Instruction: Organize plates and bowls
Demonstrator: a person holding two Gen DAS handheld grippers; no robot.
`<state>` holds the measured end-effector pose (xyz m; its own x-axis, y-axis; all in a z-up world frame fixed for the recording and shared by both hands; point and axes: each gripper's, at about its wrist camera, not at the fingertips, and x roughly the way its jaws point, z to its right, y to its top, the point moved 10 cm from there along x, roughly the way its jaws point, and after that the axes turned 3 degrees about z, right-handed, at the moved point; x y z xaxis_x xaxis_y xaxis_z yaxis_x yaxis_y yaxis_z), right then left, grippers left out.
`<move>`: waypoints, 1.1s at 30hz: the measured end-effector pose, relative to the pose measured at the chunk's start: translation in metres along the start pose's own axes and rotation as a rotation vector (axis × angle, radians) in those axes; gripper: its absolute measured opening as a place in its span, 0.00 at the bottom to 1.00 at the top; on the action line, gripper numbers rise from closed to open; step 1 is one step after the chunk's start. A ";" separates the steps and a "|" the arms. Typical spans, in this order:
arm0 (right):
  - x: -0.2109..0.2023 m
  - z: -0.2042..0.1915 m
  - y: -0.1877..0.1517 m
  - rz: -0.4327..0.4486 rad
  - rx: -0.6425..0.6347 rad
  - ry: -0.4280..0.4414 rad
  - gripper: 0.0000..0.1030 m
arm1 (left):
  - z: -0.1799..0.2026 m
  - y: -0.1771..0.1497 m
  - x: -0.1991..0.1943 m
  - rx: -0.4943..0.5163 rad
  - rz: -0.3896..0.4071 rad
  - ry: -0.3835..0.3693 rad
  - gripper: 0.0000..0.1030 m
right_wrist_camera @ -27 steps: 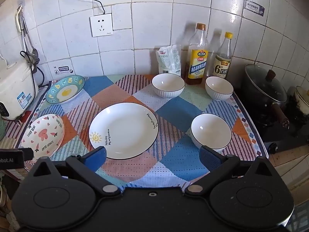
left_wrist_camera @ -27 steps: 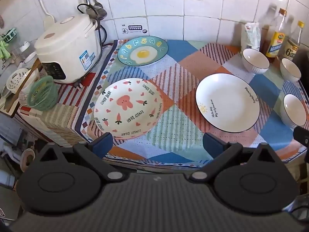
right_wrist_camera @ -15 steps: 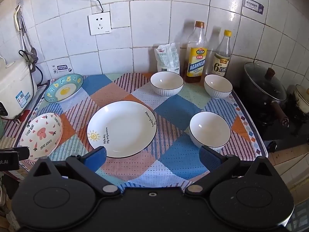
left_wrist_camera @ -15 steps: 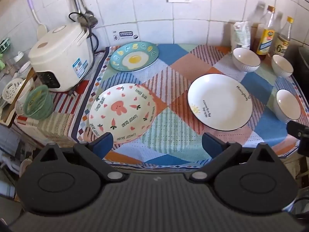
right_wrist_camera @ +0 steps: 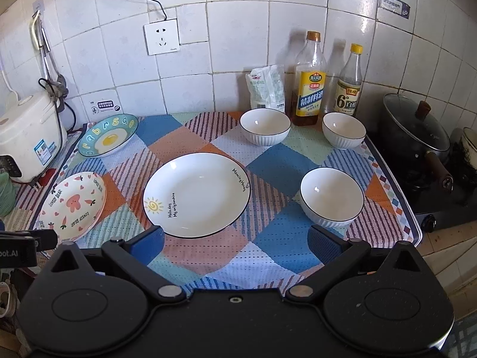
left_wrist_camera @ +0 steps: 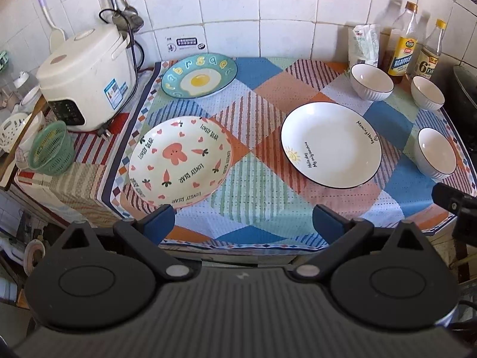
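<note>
White tiled wall [right_wrist_camera: 238, 44] rises behind the patchwork-clothed counter [right_wrist_camera: 268, 161], a socket [right_wrist_camera: 161, 36] set above it.

Right of the white plate [left_wrist_camera: 331, 144], the dark pot [left_wrist_camera: 465, 95] is cut off by left view's edge. Left of it, rice cooker [right_wrist_camera: 25, 137] cropped in right view. Bottle labels [right_wrist_camera: 311, 97] too small to read.

Bare cloth [right_wrist_camera: 277, 161] runs open between the white plate [right_wrist_camera: 196, 194] and near bowl [right_wrist_camera: 331, 197]; bottles [right_wrist_camera: 308, 77] block the back.
</note>
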<state>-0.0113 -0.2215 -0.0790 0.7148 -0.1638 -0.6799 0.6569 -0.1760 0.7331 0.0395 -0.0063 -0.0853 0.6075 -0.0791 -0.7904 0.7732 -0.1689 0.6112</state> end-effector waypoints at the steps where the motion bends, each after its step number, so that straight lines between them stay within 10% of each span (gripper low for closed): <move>1: -0.001 -0.001 0.000 0.007 -0.004 0.005 1.00 | 0.000 0.000 0.001 -0.005 -0.005 -0.001 0.97; 33: -0.018 -0.003 0.007 0.130 -0.068 0.026 1.00 | -0.002 0.011 -0.009 -0.053 0.087 -0.020 0.98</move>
<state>-0.0186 -0.2171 -0.0616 0.8004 -0.1555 -0.5789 0.5724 -0.0882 0.8152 0.0429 -0.0055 -0.0717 0.6692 -0.1106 -0.7348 0.7269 -0.1082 0.6782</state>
